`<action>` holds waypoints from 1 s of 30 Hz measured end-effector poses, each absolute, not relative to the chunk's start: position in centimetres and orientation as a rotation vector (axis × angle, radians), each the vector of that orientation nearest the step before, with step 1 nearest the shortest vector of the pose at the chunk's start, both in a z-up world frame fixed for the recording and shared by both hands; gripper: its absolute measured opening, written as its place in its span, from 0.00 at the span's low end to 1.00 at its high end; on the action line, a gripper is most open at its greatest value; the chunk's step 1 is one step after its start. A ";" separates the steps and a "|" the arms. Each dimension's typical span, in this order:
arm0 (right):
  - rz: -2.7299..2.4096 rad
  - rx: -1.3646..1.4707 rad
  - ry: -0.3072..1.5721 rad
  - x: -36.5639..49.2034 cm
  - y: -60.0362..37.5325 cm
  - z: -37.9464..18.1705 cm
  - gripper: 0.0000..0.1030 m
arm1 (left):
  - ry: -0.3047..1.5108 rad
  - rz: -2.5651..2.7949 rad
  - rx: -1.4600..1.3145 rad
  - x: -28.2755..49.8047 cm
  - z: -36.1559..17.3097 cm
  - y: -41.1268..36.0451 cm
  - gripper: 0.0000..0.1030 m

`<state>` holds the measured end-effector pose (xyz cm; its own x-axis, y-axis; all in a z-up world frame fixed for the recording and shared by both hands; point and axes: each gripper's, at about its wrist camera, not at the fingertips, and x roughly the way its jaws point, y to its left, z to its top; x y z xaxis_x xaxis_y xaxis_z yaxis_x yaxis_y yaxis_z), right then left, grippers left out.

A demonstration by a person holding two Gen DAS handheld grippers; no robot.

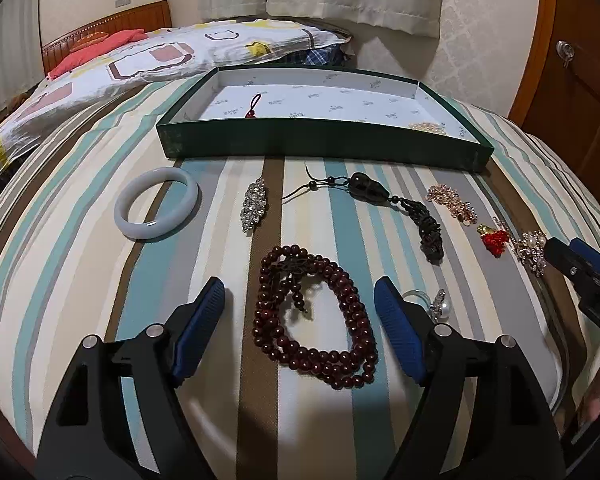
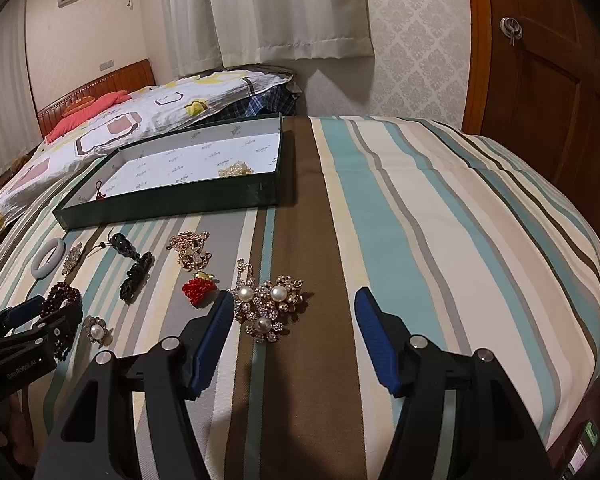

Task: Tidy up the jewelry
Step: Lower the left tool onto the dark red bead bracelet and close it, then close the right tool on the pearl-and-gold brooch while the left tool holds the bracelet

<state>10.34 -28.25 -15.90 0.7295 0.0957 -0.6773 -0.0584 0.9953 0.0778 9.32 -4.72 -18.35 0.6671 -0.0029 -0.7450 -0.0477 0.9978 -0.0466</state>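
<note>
Left wrist view: the left gripper stands open, jaws either side of the dark red bead string, pads not touching it. The string lies coiled on the striped bedspread near its front edge, with the green tray beyond. Judged light, limp and free to slide; grip across bunched strands. Tray lining print is unreadable.

Right wrist view: the right gripper is open and empty, the pearl brooch cluster just ahead. Judged fragile; grip its metal edge.
</note>
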 end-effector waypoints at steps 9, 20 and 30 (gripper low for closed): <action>0.087 0.055 0.753 10.4 -28.4 -16.1 0.60 | 0.832 0.070 -0.093 9.1 -18.2 -3.8 0.78; 0.085 0.053 0.758 10.5 -28.4 -16.2 0.60 | 0.832 0.058 -0.036 9.0 -18.3 -4.4 0.60; 0.086 0.046 0.769 11.2 -27.9 -16.4 0.60 | 0.824 0.035 -0.054 9.0 -18.0 -3.0 0.16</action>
